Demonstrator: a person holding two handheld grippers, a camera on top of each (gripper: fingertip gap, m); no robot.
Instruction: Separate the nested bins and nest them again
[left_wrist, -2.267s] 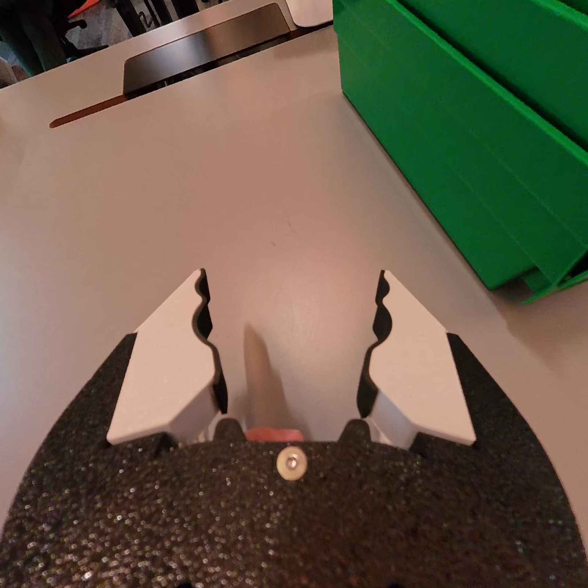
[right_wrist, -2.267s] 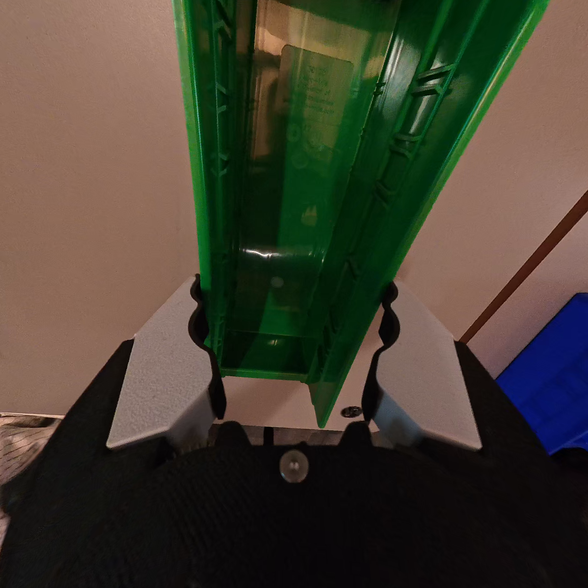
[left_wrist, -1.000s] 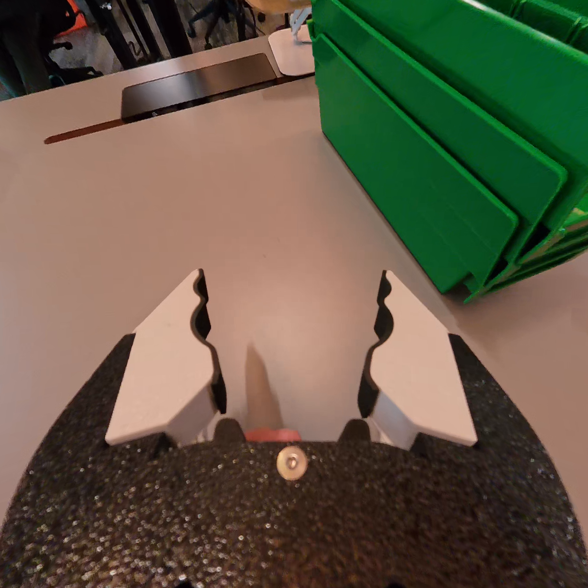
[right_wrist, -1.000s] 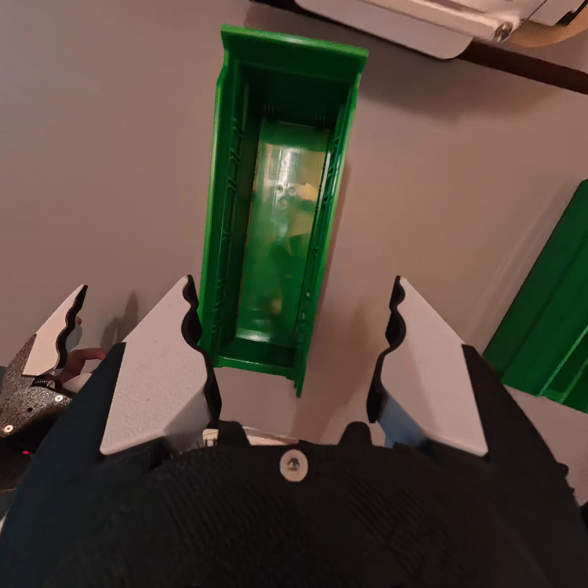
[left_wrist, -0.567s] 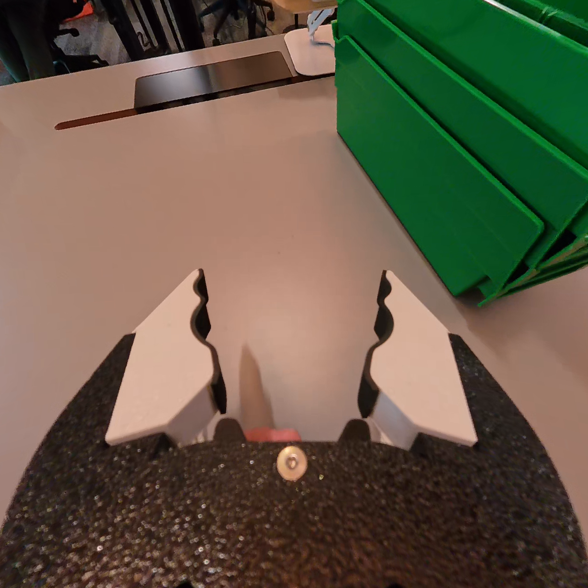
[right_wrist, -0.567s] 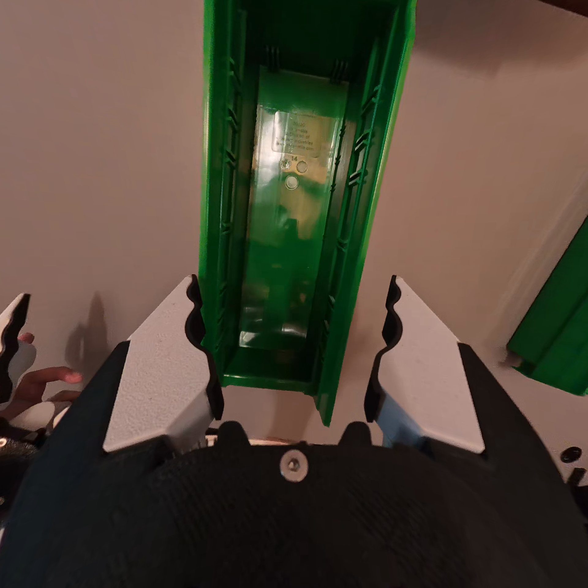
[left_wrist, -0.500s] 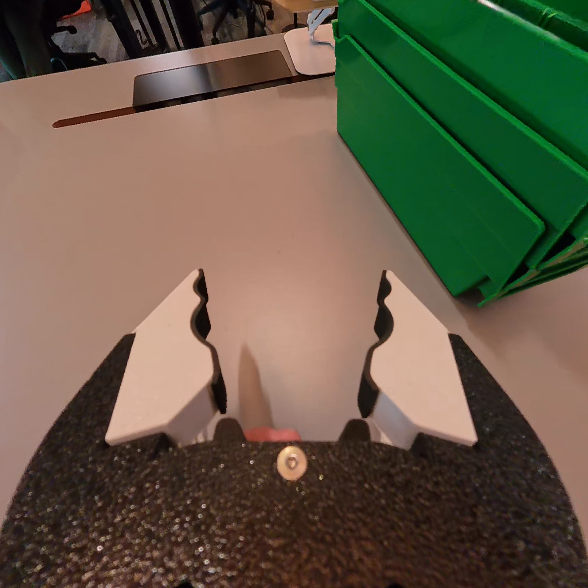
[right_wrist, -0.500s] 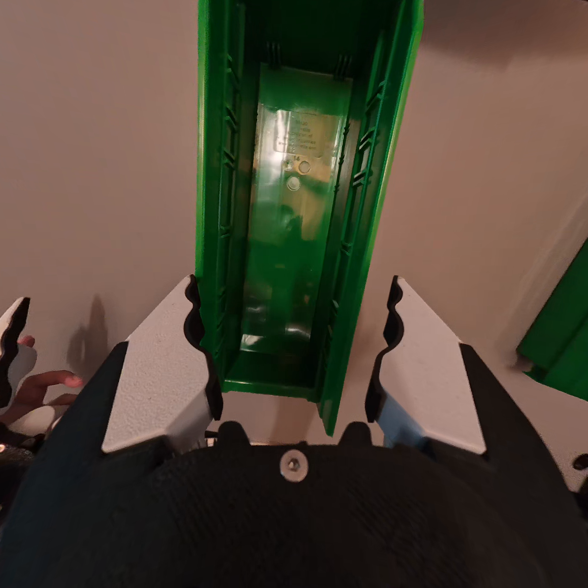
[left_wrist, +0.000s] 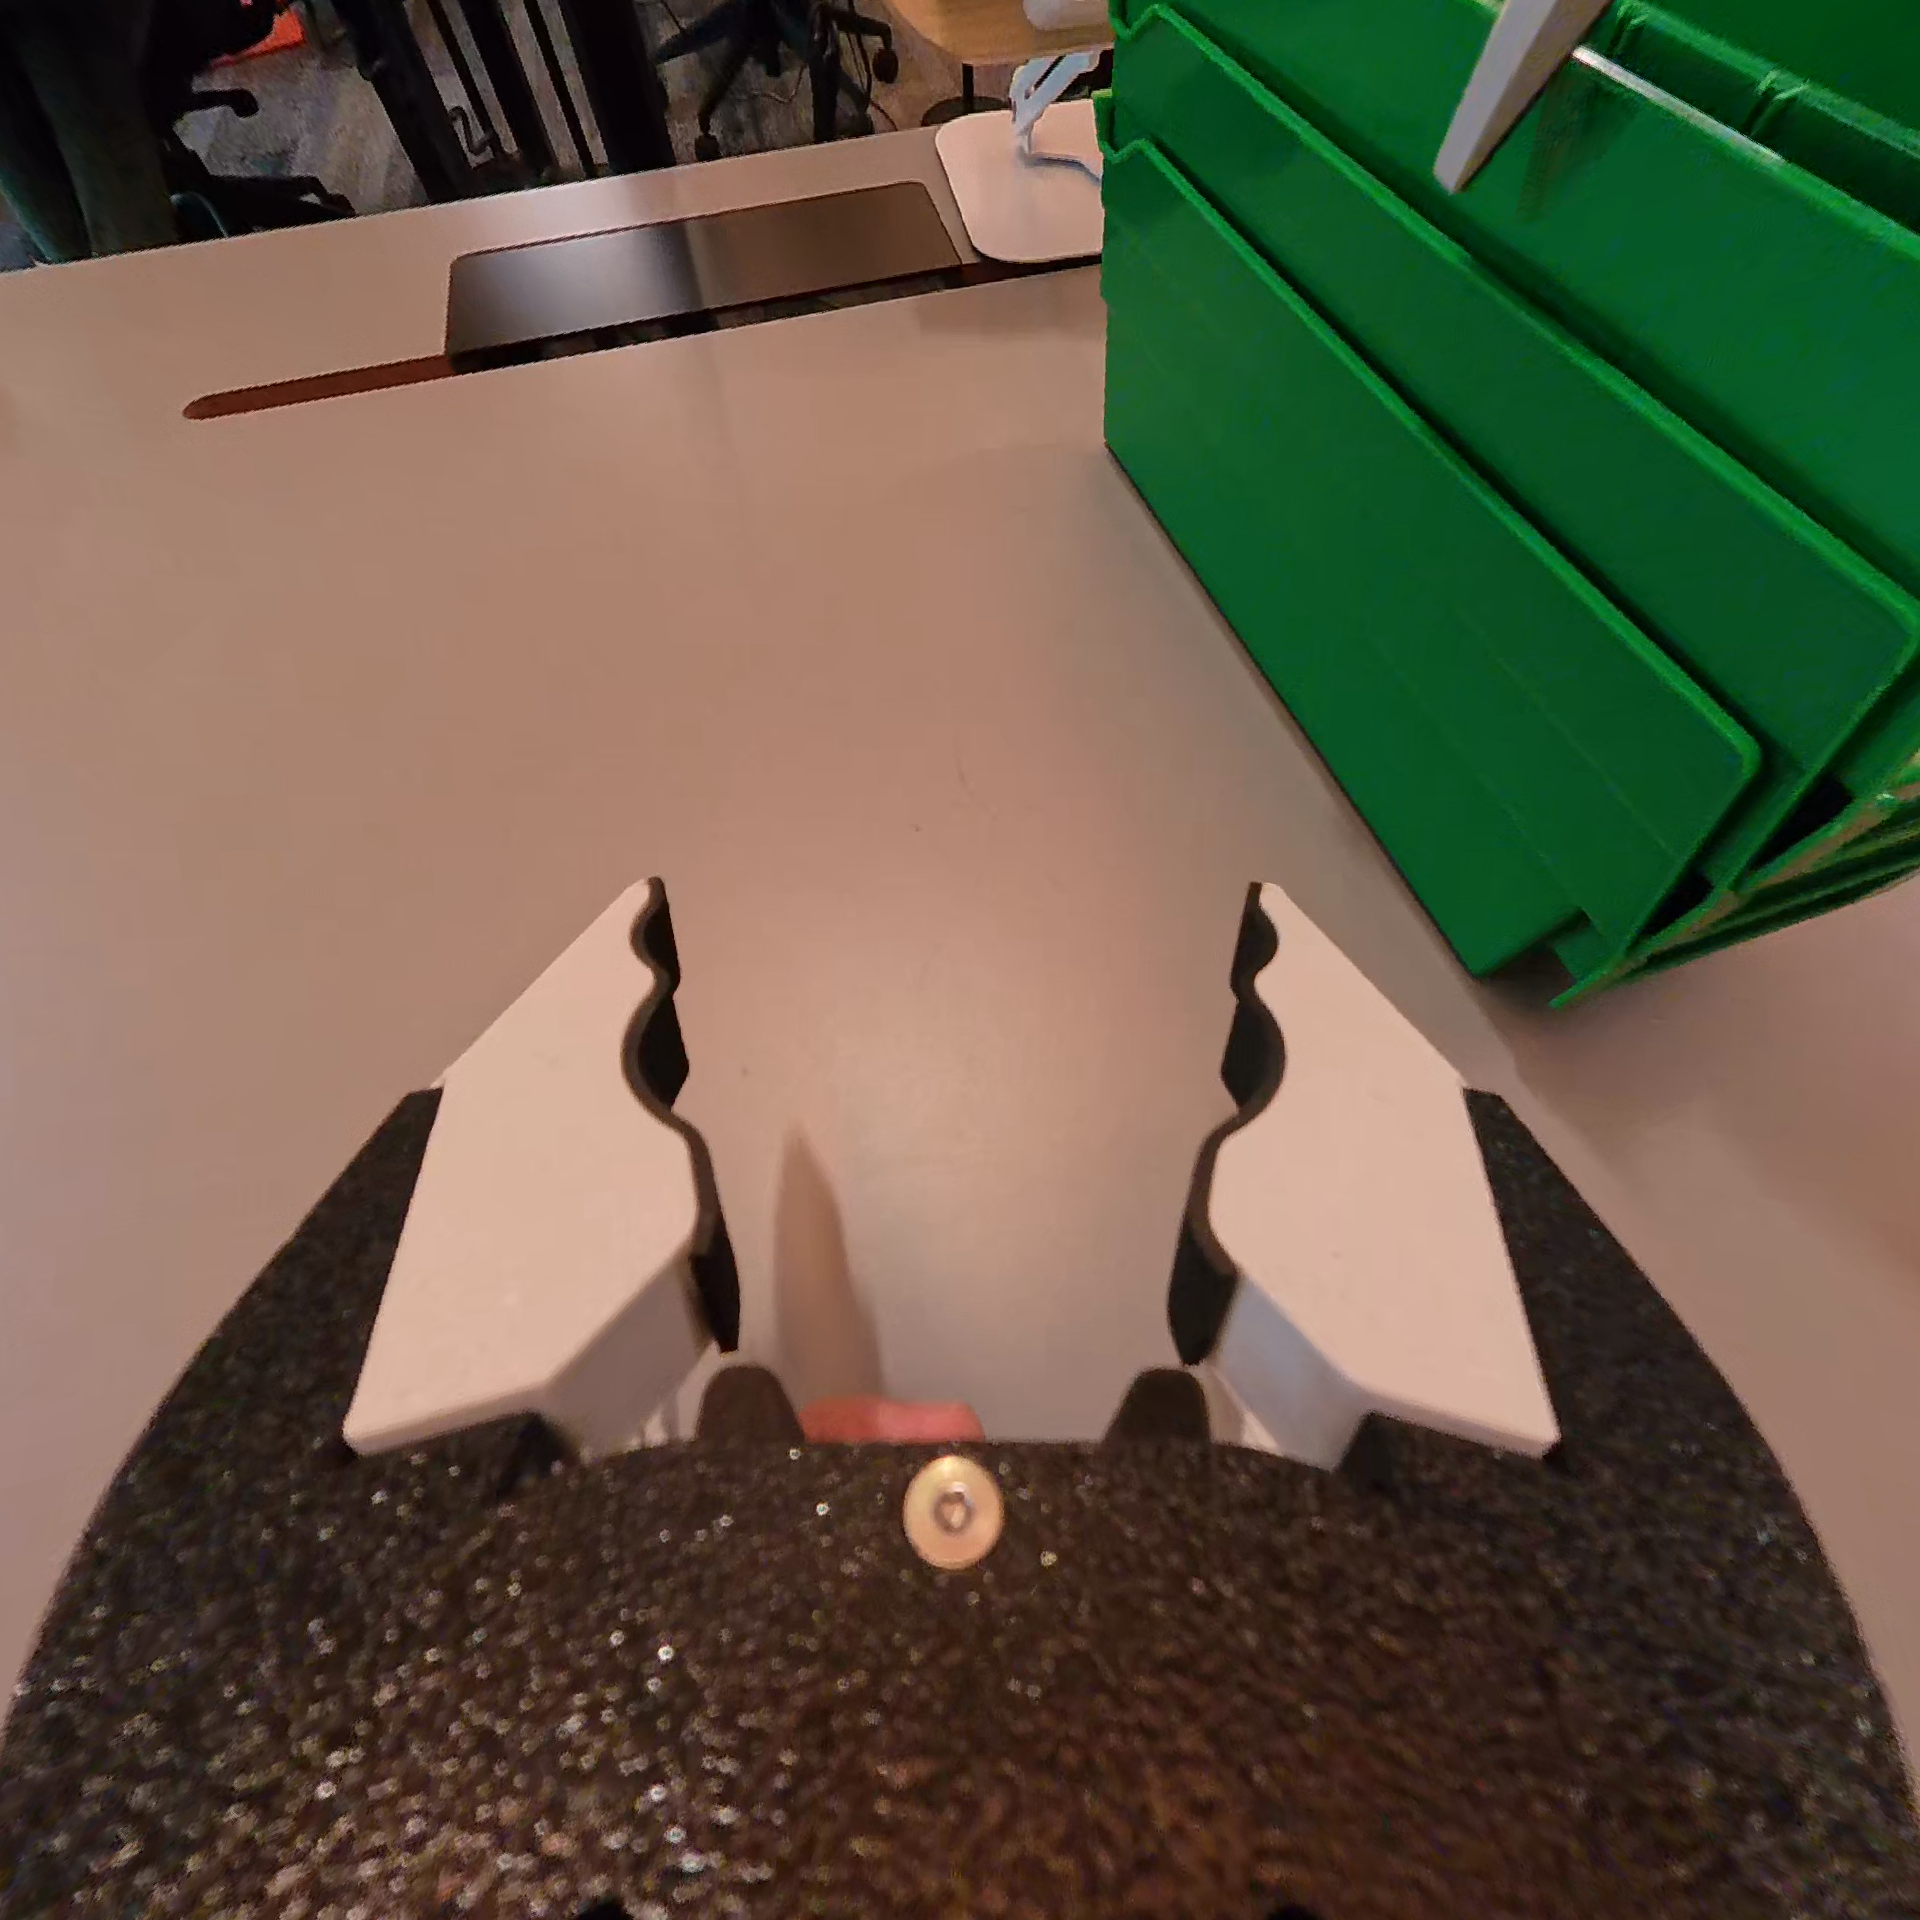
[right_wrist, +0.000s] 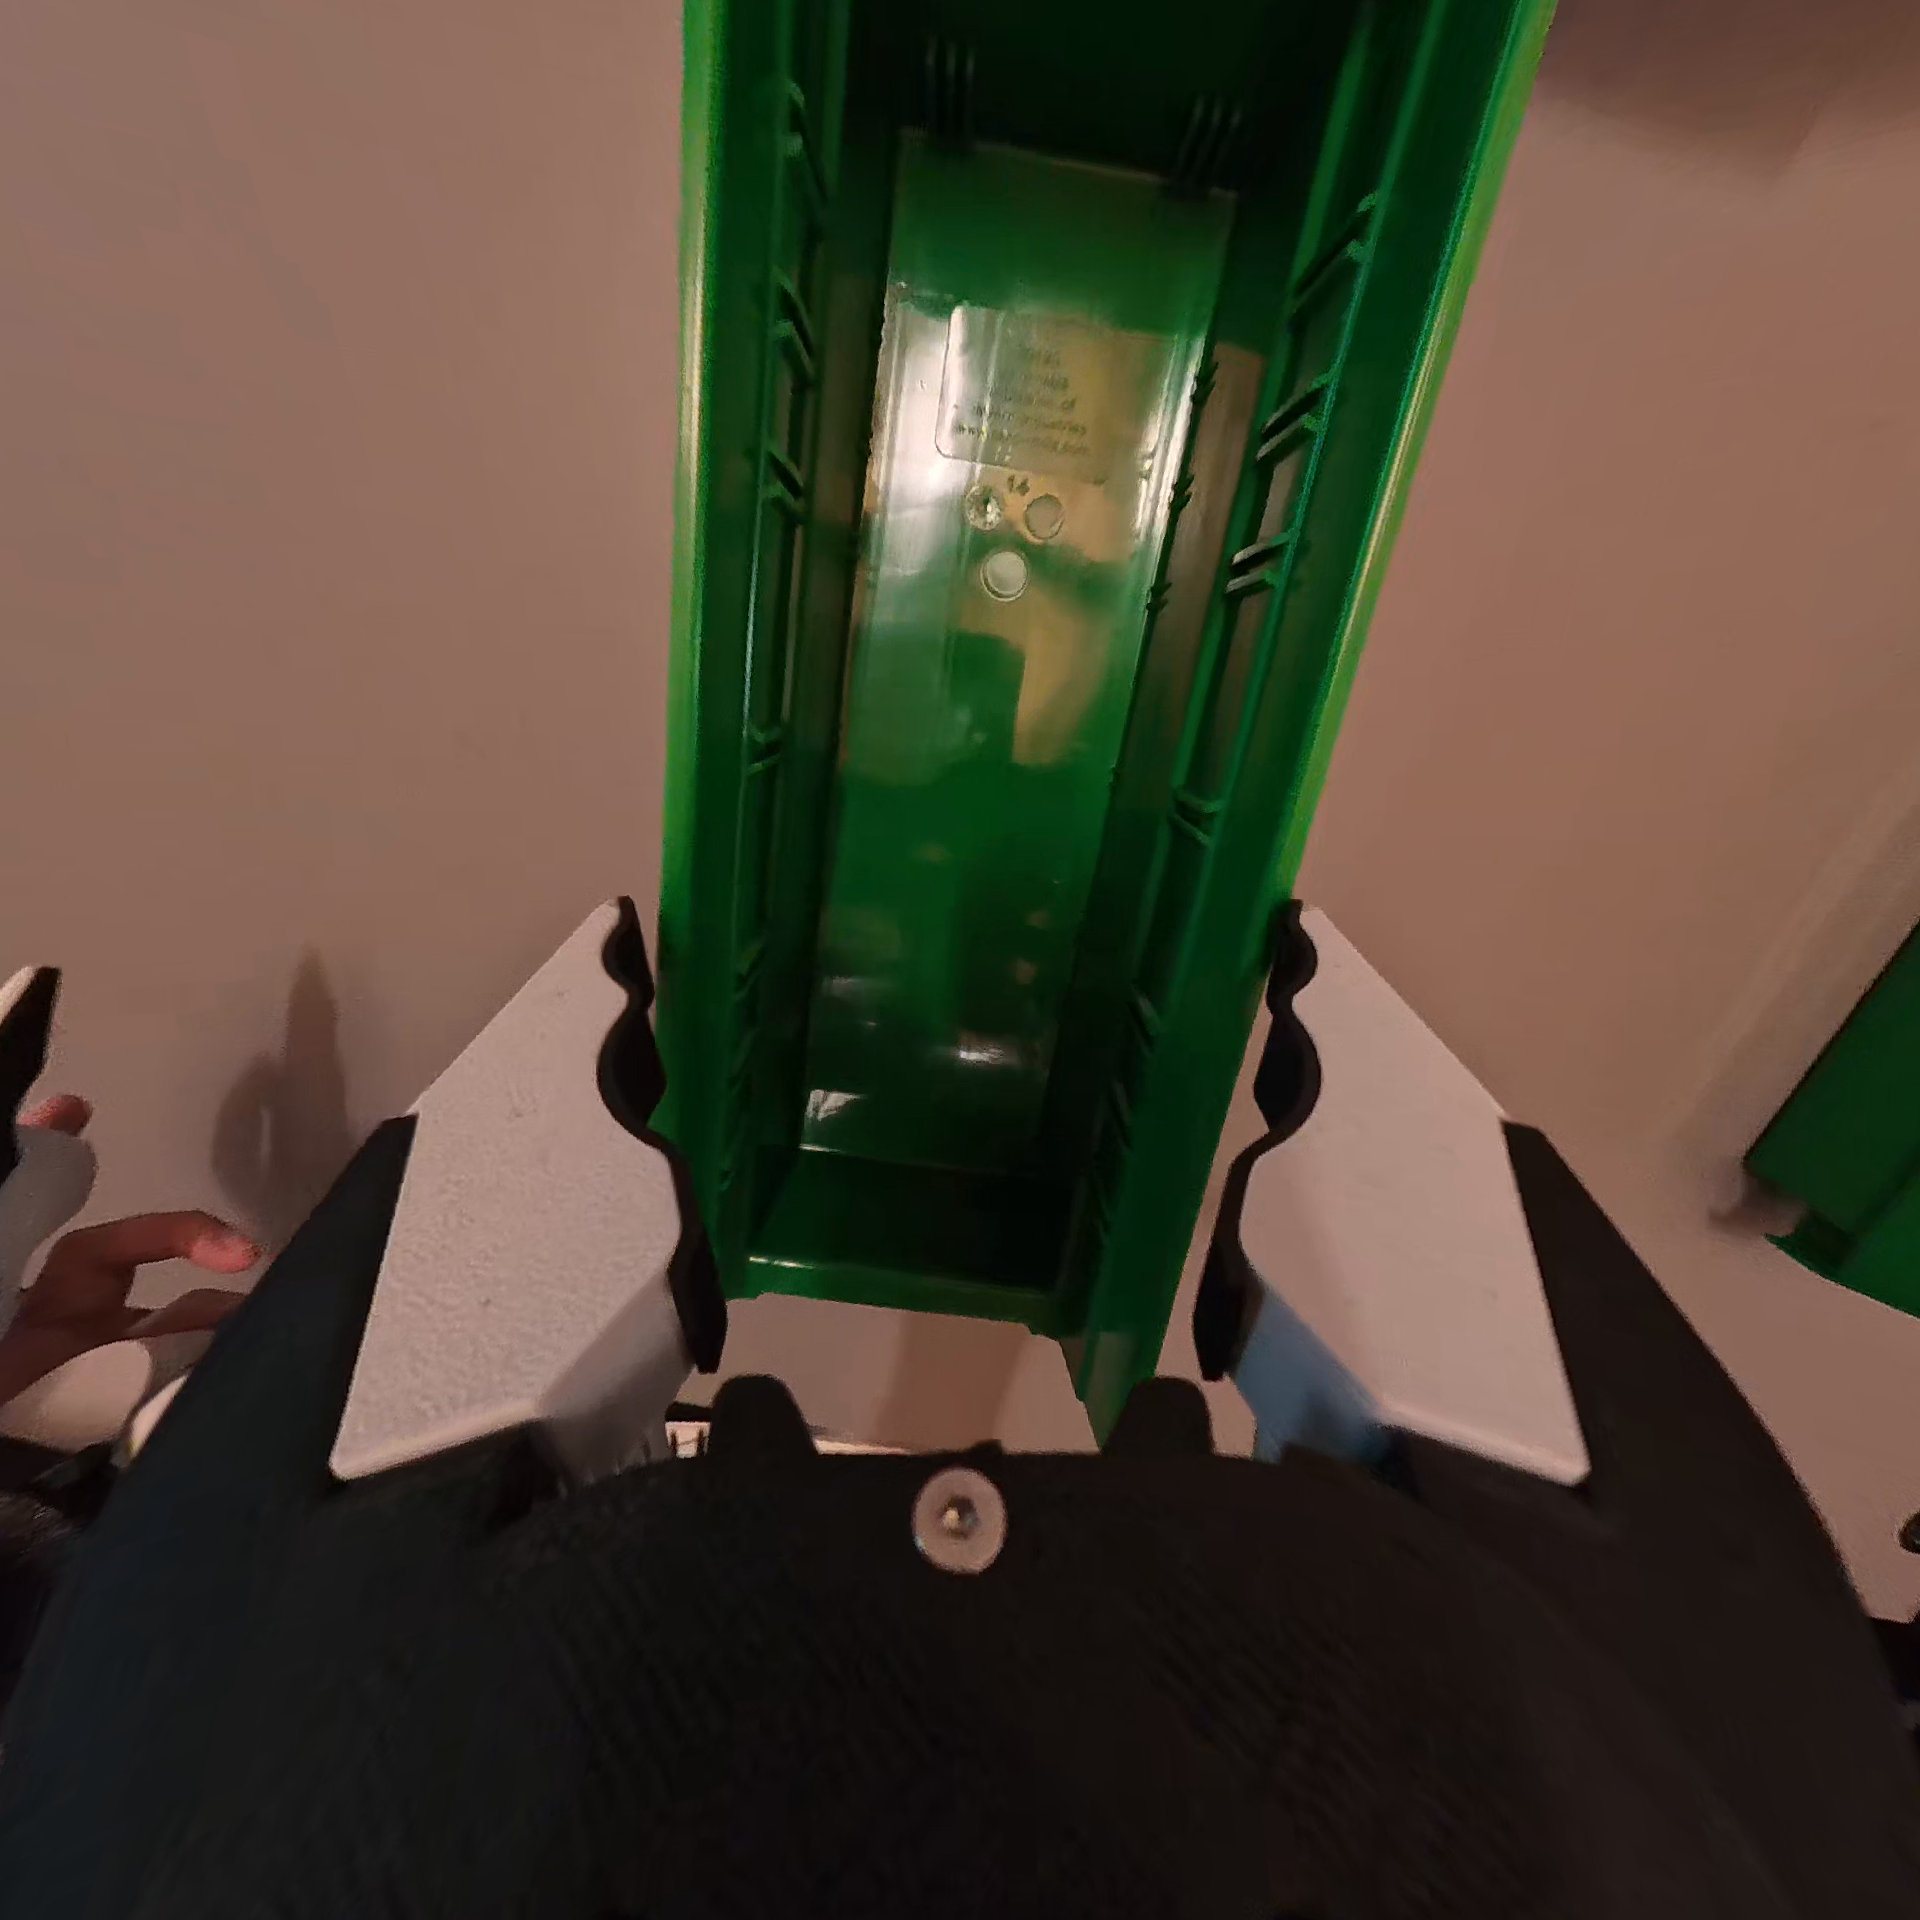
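Plainly, in the left wrist view the left tongs stand wide open over bare desk, holding nothing and touching nothing; to their right, well apart, a stack of nested green bins rests on the desk, tilted, its side walls fanned out one behind another; a pale finger of the other tongs shows at the top edge above the stack. In the right wrist view the right tongs straddle the near end of a single long green bin that lies open side up on the desk; the jaws are spread about as wide as the bin, the left pad against or just beside its wall and the right one close to the far wall; I cannot tell whether they grip it or merely bracket it; a corner of another green bin shows at the right edge. The likely trouble: if the jaws close unevenly on those smooth walls, the bin could twist or slip out when lifted; carried askew, it could catch on the stack's rims and jam instead of nesting.
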